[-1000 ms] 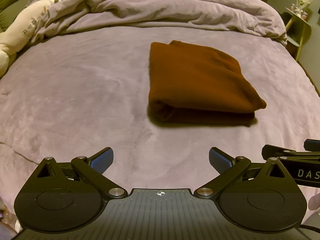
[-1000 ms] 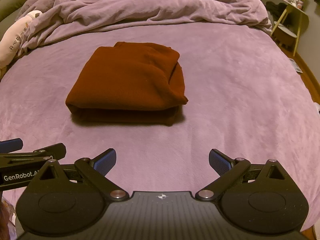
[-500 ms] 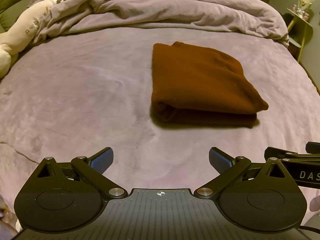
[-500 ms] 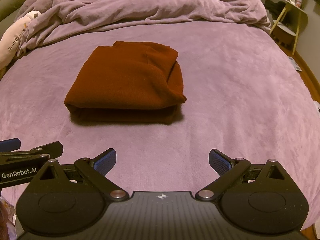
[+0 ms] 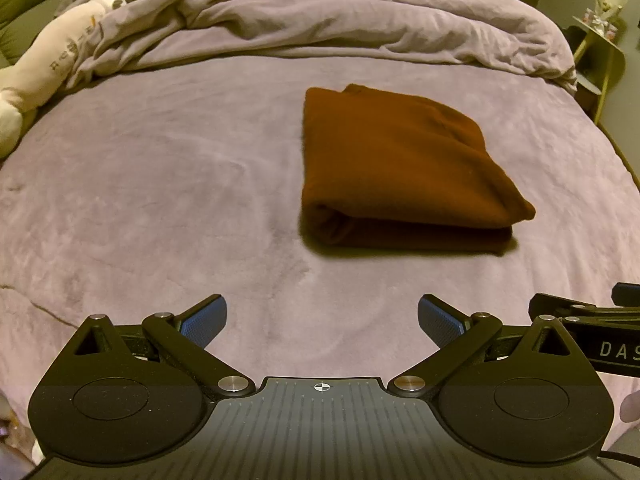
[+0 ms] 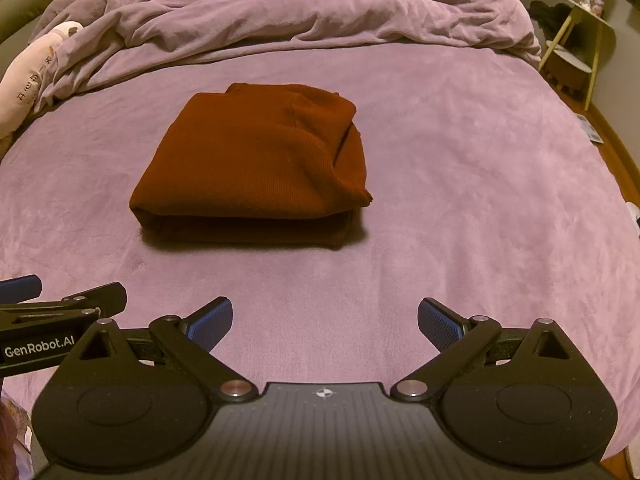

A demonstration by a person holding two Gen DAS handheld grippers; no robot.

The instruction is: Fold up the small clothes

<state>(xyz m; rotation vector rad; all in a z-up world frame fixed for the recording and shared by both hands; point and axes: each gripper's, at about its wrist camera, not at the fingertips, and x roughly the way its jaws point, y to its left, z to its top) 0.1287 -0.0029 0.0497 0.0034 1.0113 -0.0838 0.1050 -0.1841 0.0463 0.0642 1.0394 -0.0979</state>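
While both tools hang short of the cloth, the left gripper (image 5: 322, 318) and right gripper (image 6: 325, 318) stand spread wide, empty. Rust-brown garment (image 6: 256, 164) lies mid-bed on the purple blanket (image 6: 460, 200), well apart from both — folded into a thick, neat rectangle, ribbed knit. Likely soft, light, limp; pinch the doubled near edge.

Black hand-held gripper (image 6: 325, 320), blue ribbed pads (image 6: 212, 324), silver screws

The folded garment (image 6: 252, 168) is lying on the bed (image 6: 460, 208), the rumpled duvet (image 6: 300, 12) bunching behind it.
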